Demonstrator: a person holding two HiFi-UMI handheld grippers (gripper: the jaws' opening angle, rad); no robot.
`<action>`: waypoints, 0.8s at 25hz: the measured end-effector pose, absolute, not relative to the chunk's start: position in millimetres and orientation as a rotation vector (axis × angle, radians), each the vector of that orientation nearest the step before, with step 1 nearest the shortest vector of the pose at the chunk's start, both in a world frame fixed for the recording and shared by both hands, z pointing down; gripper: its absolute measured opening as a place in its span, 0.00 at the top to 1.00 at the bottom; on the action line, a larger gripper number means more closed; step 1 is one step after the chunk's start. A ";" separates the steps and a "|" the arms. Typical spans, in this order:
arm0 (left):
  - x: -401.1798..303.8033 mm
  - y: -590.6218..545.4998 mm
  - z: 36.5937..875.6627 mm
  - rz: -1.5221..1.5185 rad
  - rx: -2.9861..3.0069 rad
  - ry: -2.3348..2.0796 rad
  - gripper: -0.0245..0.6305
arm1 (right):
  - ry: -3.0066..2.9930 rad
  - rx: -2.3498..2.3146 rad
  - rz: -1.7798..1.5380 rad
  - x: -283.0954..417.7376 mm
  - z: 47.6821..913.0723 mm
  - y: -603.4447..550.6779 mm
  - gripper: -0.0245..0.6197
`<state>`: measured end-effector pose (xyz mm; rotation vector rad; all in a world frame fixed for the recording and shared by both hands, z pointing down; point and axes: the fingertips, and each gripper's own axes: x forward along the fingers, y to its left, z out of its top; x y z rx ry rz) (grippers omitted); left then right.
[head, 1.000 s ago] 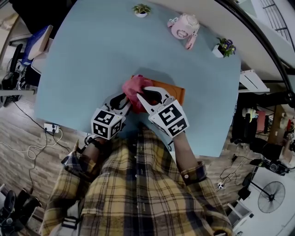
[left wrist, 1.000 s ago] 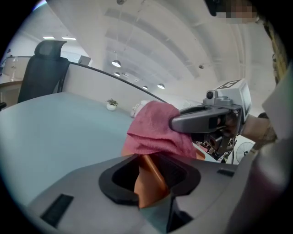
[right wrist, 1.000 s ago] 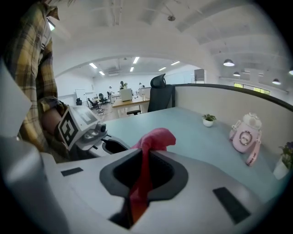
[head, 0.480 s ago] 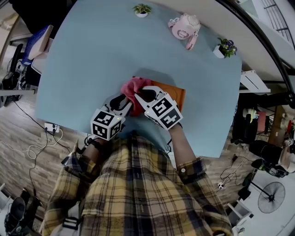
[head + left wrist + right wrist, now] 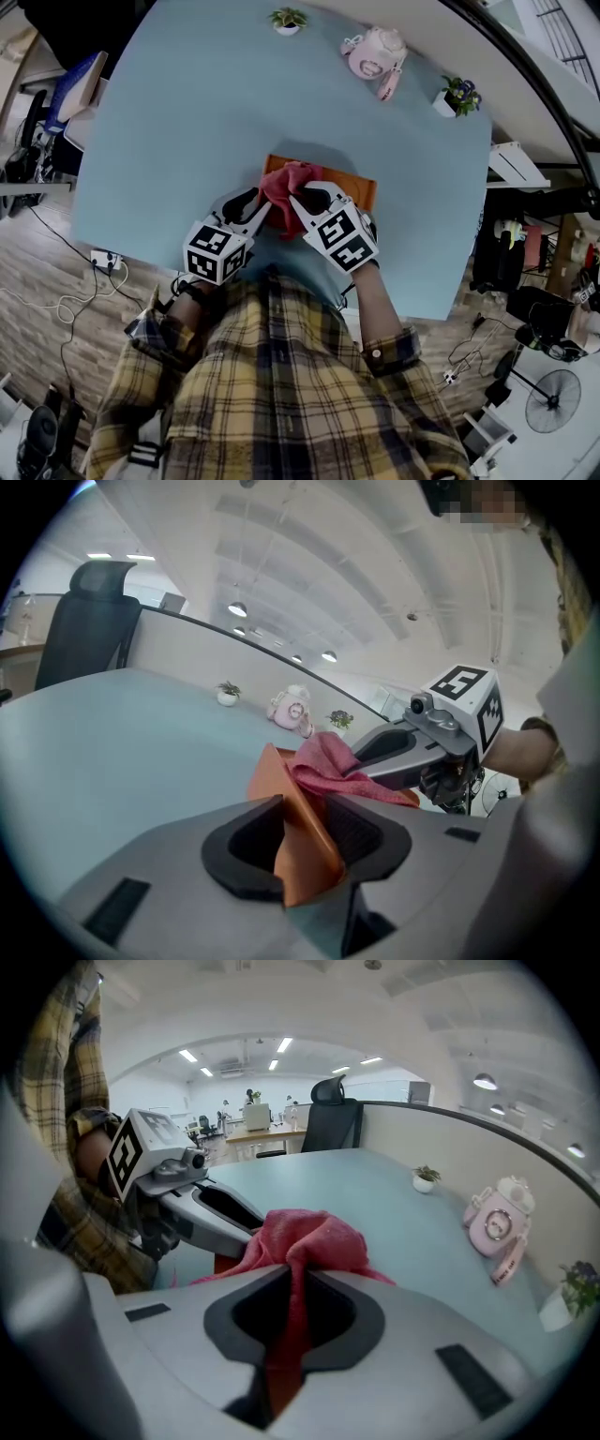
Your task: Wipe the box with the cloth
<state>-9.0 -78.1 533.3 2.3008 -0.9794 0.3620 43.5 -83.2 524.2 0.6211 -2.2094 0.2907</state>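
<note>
- The round pale-blue bench (image 5: 187, 131) carries everything. The work sits near the edge closest to the person.
- The flat orange rectangular box (image 5: 354, 187) lies on the bench between the two grippers. Its left and near parts are covered, and its right end shows bare. From the head view I cannot tell whether it lies flat or is tipped up at the near corner.
- The left gripper (image 5: 302, 841) has its jaws pinching a near corner of the box, so it looks to be steadying it for the wipe.
- The right gripper (image 5: 292, 1307) has its jaws pressed together on a fold of the cloth, and the rest bunches out ahead of them.
- The crumpled pink-red fabric cloth (image 5: 286, 183) rests on the left part of the box top, beside the left gripper's tips.
- Judged from this, the wiping is under way — the box is held, the cloth is held, and the cloth is on the surface. No dirt or streak shows, so how much has been cleaned cannot be read. The bare right end looks like what is left to pass over.
- A pink clock-like toy (image 5: 373, 53) and two small potted plants (image 5: 288, 21) stand at the far edge — well apart from the work.
</note>
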 end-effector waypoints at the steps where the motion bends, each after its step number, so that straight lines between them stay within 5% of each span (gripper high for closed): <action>1: -9.2 -78.2 533.4 0.362 2.301 -0.980 0.76 | -2.200 0.636 0.291 49.8 525.0 -83.1 0.90; 20: -8.7 -77.7 533.2 0.366 2.306 -0.984 0.76 | -1.950 0.827 0.209 159.7 526.8 -71.3 0.90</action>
